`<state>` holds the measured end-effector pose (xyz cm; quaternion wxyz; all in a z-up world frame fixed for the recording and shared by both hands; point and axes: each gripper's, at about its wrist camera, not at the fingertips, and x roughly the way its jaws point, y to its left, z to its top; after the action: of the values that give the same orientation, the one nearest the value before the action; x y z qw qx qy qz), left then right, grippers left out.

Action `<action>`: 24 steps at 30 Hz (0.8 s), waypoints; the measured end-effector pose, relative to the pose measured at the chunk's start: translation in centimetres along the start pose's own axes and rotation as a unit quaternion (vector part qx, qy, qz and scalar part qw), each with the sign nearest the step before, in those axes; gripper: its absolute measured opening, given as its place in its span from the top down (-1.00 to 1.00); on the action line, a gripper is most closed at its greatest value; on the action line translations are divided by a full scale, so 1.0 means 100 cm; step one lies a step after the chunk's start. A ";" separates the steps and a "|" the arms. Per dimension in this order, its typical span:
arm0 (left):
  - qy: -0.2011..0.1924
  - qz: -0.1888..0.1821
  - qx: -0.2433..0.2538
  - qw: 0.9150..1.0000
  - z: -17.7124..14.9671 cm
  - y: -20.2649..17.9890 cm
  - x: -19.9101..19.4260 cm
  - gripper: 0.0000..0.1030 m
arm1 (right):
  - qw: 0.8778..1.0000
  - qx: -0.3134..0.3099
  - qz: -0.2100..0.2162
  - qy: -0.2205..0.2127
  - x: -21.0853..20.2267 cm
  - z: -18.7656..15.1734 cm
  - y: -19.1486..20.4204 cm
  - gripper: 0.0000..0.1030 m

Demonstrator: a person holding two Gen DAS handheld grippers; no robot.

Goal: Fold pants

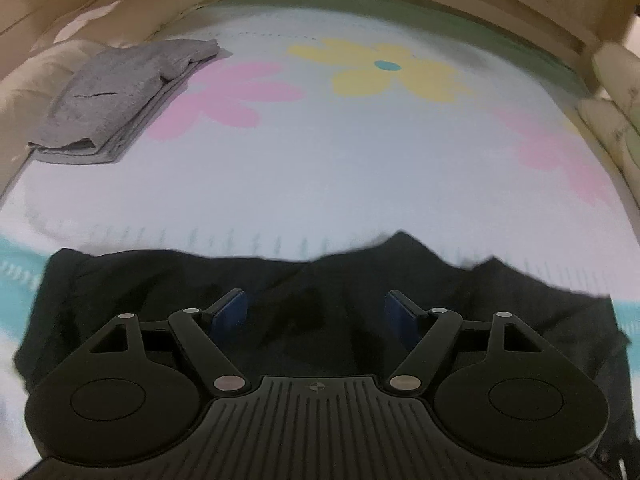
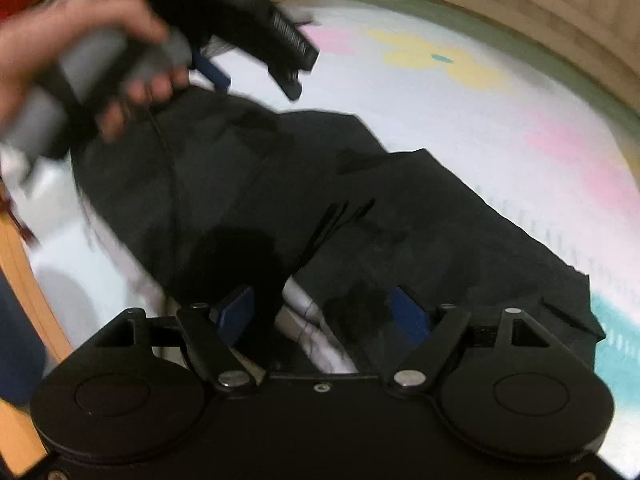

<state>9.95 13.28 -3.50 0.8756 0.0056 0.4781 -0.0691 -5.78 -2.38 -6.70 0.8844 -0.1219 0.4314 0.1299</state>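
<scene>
Black pants [image 1: 304, 284] lie bunched on a pale sheet with flower prints [image 1: 360, 168], along its near edge. My left gripper [image 1: 316, 310] is open just above the pants, its blue pads [image 1: 232, 312] wide apart with nothing between them. In the right wrist view the pants [image 2: 400, 216] spread across the middle, with white pocket lining showing near the jaws. My right gripper [image 2: 322, 314] is open over that spot. The left gripper [image 2: 256, 76], held in a hand, shows blurred at upper left above the pants.
A folded grey garment [image 1: 116, 92] lies at the far left of the sheet. Beige cushions [image 1: 612, 92] and padded walls ring the sheet. A wooden edge [image 2: 24, 264] runs at the left in the right wrist view.
</scene>
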 end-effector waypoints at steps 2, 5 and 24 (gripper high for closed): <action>0.001 0.000 0.010 1.000 0.001 0.001 -0.001 -0.46 | 1.000 -0.025 -0.015 -0.003 0.003 -0.005 0.007 -0.54; 0.001 0.010 0.026 1.000 -0.002 0.011 -0.011 -0.46 | 0.998 -0.057 -0.033 -0.009 0.010 -0.011 0.017 -0.48; -0.004 0.020 -0.055 0.998 -0.014 0.067 -0.019 -0.46 | 0.995 0.068 0.024 -0.065 -0.003 0.017 0.000 0.43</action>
<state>8.63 20.22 -3.04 0.8777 -0.0334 0.4774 -0.0246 -4.74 -1.84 -5.45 0.9134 -0.0422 0.3838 0.1289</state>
